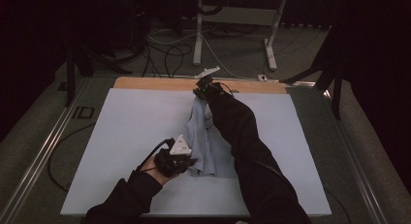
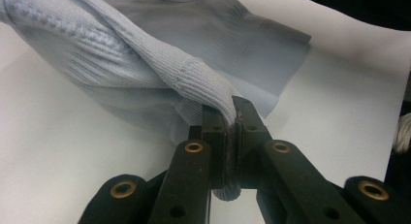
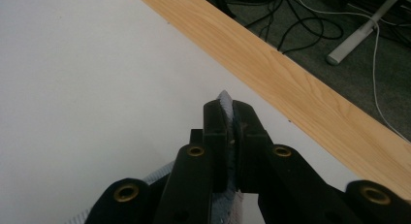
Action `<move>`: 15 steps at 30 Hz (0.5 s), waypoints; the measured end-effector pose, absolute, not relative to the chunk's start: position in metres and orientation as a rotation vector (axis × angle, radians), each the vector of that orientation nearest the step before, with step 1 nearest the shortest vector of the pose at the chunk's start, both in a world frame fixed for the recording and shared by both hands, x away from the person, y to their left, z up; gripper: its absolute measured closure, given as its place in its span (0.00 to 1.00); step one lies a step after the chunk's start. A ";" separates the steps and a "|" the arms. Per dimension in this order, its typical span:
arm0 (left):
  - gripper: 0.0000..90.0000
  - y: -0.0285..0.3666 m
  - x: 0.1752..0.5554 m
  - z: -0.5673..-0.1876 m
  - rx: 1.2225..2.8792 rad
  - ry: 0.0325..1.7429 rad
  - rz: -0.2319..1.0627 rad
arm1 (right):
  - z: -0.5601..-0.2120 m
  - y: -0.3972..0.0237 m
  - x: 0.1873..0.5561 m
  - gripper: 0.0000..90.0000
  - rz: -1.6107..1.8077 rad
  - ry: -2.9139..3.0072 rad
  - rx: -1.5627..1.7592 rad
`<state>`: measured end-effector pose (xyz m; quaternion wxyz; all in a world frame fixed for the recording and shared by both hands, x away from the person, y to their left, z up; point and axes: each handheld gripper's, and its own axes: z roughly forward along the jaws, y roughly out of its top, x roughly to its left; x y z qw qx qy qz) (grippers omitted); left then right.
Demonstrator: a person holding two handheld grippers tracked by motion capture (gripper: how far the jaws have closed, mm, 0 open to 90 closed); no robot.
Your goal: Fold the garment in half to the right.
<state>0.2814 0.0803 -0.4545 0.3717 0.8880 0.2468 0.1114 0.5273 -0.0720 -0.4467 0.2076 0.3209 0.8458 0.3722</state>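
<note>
Knitwear [image 1: 206, 141], a pale blue garment, is stretched across the centre of the white counter [image 1: 121, 136]. Its near edge is clamped by the left hand-held gripper [image 1: 186, 162] at lower centre. Its far edge is pinched by the right hand-held gripper [image 1: 201, 90] near the upper centre.

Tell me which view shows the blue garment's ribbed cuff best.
The left gripper view: the cuff sits close up, its knit ribs clear, pinched between the left gripper jaws. The high view shows the garment as a dim bunched shape. The right gripper view shows a sliver of fabric in the right gripper.
</note>
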 end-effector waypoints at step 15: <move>0.97 0.053 0.287 -0.451 2.309 0.579 0.270 | -0.448 -0.105 0.525 0.96 1.057 2.335 0.935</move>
